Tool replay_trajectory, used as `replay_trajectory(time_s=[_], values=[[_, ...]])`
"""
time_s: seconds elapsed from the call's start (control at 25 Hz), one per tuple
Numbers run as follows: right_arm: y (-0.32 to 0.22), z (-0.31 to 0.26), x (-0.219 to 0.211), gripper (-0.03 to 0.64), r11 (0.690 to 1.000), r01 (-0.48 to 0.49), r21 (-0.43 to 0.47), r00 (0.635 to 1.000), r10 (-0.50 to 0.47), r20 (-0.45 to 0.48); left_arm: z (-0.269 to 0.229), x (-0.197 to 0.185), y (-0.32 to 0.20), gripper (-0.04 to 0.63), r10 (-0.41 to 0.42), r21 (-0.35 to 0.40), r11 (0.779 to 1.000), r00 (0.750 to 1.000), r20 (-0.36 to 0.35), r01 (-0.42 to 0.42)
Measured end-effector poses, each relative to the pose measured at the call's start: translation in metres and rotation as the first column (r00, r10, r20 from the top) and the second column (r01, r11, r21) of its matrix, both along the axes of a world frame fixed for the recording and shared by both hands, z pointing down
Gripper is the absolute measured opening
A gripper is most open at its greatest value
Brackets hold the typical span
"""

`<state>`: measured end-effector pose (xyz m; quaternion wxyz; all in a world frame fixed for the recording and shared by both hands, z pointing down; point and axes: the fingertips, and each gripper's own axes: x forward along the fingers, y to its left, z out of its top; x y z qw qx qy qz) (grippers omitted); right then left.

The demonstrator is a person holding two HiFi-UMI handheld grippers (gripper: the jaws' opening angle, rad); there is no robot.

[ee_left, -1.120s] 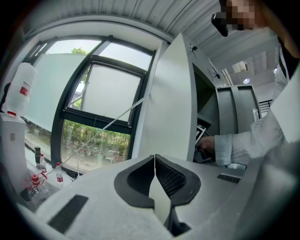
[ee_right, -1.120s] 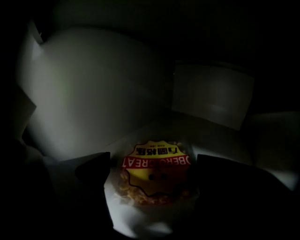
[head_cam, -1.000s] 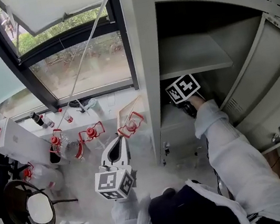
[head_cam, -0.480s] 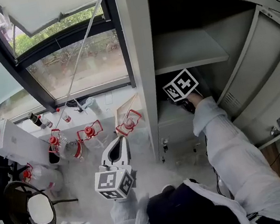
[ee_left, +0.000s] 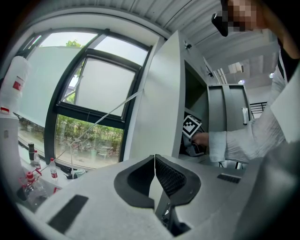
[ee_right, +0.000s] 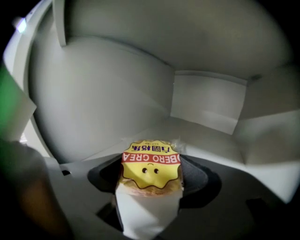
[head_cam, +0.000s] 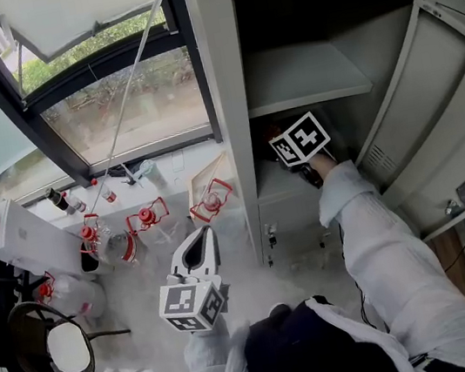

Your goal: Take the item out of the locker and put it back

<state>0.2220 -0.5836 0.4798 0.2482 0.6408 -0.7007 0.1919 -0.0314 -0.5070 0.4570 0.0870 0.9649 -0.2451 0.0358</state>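
A grey metal locker (head_cam: 230, 93) stands with its door (head_cam: 429, 95) swung open to the right. My right arm reaches into the compartment under the shelf (head_cam: 303, 80). Only its marker cube (head_cam: 300, 140) shows in the head view. Inside, a wrapped snack (ee_right: 151, 171) with a yellow smiling-sun label sits between the jaws of my right gripper (ee_right: 150, 165). The jaws are closing and both pads touch its sides. My left gripper (head_cam: 203, 232) hangs outside the locker, low and to its left. Its jaws are shut with nothing in them (ee_left: 154, 161).
Left of the locker is a window sill with small bottles (head_cam: 62, 198). Red-capped flasks (head_cam: 149, 217) stand on the surface below it. White boxes (head_cam: 10, 231) and a dark round chair (head_cam: 61, 346) are at the far left. The locker's inner walls (ee_right: 117, 93) close in around the right gripper.
The head view has shifted slightly. The right gripper's cube stays in the lower locker compartment, and the left gripper has barely moved.
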Motion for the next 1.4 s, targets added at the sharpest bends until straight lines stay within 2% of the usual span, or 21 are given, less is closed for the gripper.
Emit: replay_trajectory(time_s=[0.16,0.36,0.72,1.12,1.4], values=[[0.013,-0.009,0.003,0.342,0.998,-0.035,0.056,0.999,0.036,-0.020,0.004,0.003,0.005,0.008,0.015,-0.009,1.000,1.000,-0.003,-0.015],[0.032,-0.024,-0.003,0.341,0.989,-0.047,0.138,0.993,0.062,-0.103,0.009,0.009,0.015,0.009,0.032,-0.019,0.999,0.999,-0.013,-0.033],[0.085,-0.078,-0.004,0.339,0.943,-0.075,0.324,0.991,0.108,-0.083,-0.006,0.026,0.037,0.009,0.045,0.007,0.999,0.999,-0.027,-0.045],[0.177,-0.111,-0.019,0.339,0.889,-0.115,0.443,0.990,0.139,-0.023,-0.025,0.040,0.086,0.008,0.059,0.022,0.998,0.998,-0.018,-0.058],[0.248,-0.117,-0.029,0.341,0.842,-0.187,0.507,0.982,0.164,0.089,-0.027,0.044,0.122,0.009,0.066,0.022,0.998,0.998,0.005,-0.066]])
